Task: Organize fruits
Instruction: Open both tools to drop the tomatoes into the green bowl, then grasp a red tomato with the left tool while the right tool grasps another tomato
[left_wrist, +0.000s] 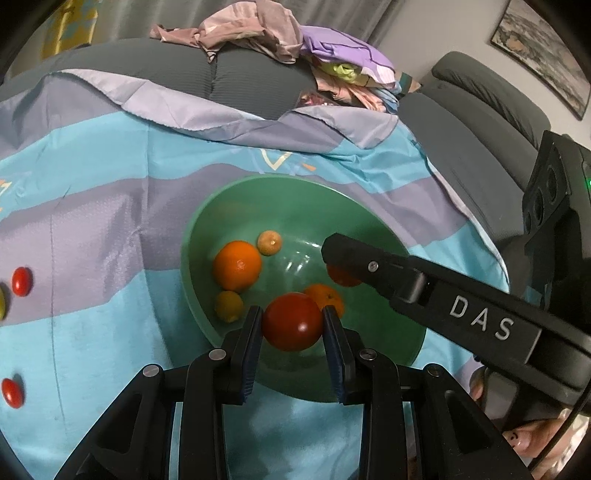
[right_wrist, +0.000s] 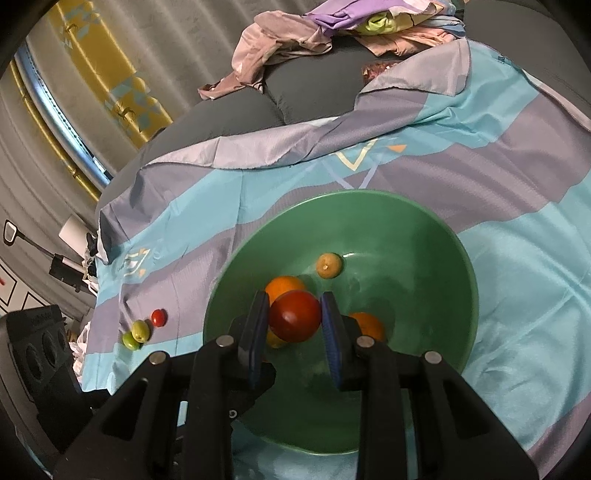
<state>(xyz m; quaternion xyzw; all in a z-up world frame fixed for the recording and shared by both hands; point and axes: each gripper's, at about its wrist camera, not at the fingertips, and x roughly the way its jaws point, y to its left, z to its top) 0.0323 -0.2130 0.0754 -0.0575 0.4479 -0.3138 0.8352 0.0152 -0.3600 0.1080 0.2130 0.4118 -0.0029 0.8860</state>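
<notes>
A green bowl (left_wrist: 207, 221) (right_wrist: 443, 236) sits on a blue and lilac cloth. It holds a large orange (left_wrist: 237, 265), a small pale citrus (left_wrist: 269, 242) (right_wrist: 328, 265), a small yellow fruit (left_wrist: 229, 306) and another orange (left_wrist: 327, 295) (right_wrist: 369, 325). My left gripper (left_wrist: 292, 321) is shut on a red tomato (left_wrist: 291, 321) over the bowl's near side. My right gripper (right_wrist: 294, 317) is shut on a second red tomato (right_wrist: 294, 316) over the bowl; its finger (left_wrist: 354, 254) reaches in from the right in the left wrist view.
Small red fruits (left_wrist: 21, 281) (left_wrist: 13, 393) lie on the cloth at left. In the right wrist view a red fruit (right_wrist: 159, 317) and two green ones (right_wrist: 136, 334) lie left of the bowl. Crumpled clothes (left_wrist: 258, 33) are heaped on the grey couch (left_wrist: 480, 122) behind.
</notes>
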